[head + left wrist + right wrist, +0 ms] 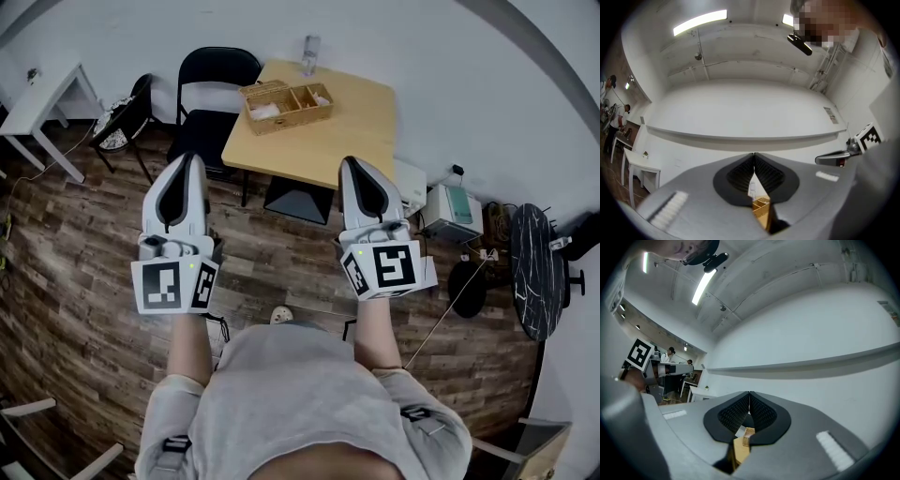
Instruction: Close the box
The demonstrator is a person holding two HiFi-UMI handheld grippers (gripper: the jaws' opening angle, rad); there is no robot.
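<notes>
Wooden desk ahead, with the open wicker box on its far-left part, well apart from both tools. Left gripper and right gripper are raised, fingers pressed together, empty. Looks like the approach step. Next: reach the box, find its lid (can't make it out).

The box sits on the tabletop, in its far left part. A bottle stands behind the box at the tabletop's far edge. A chair stands just left of the tabletop, and a second chair stands further left. Before the tabletop's near edge are the left gripper and the right gripper. A small device rests on the floor to the tabletop's right.
</notes>
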